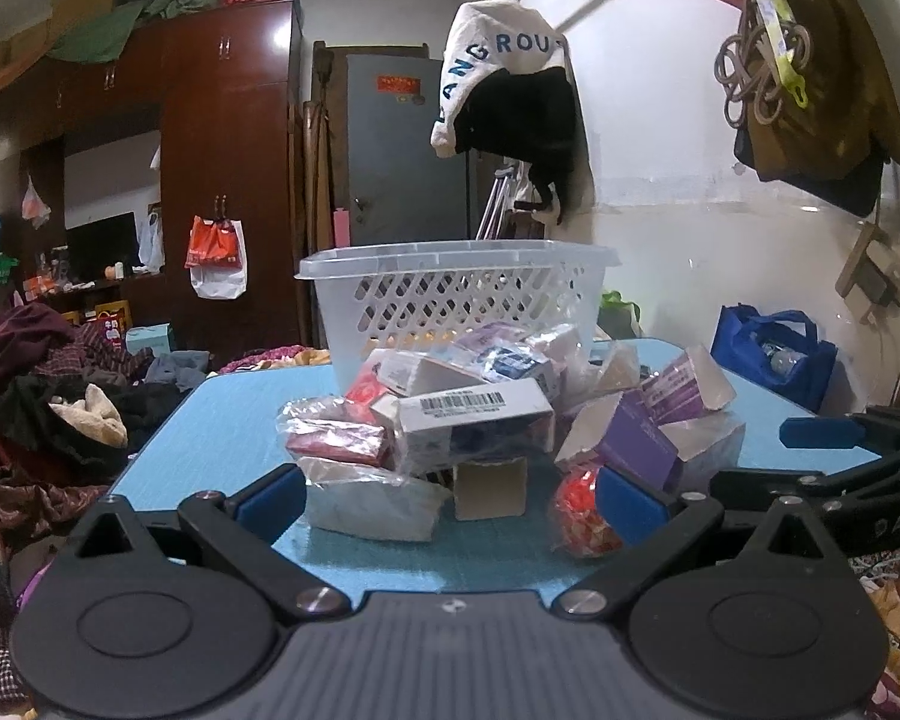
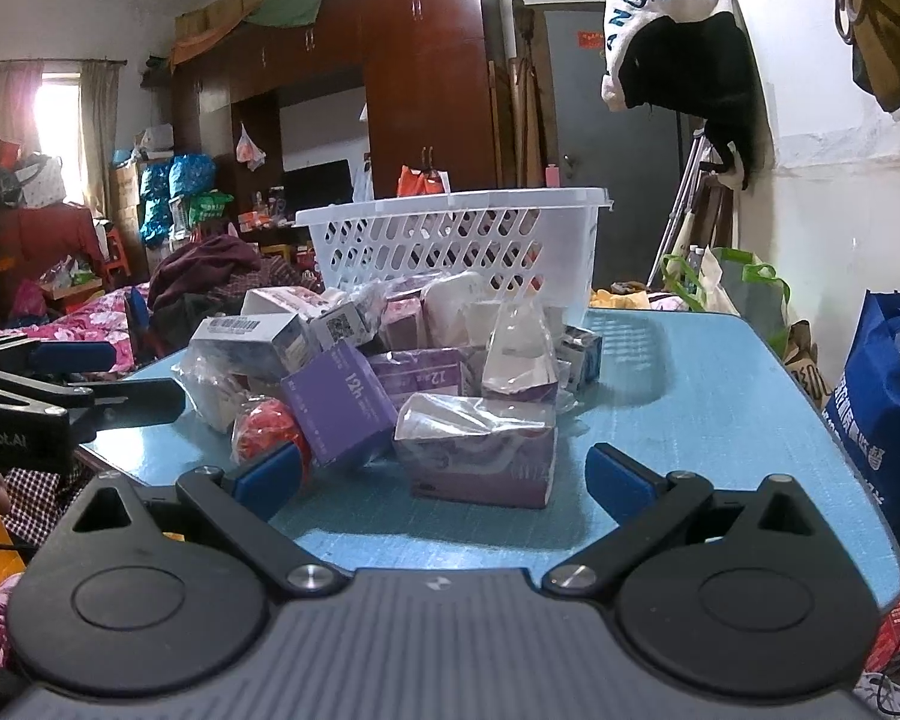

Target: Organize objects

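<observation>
Your left gripper hangs with its jaws spread wide at the near edge of the blue table, holding nothing. Just ahead lies a heap of boxes and a red ball; behind stands a white basket.

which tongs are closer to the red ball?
Left, narrowly. The left tongs have the red ball just inside their right finger. The right tongs have it past their left fingertip, outside the gap.
</observation>
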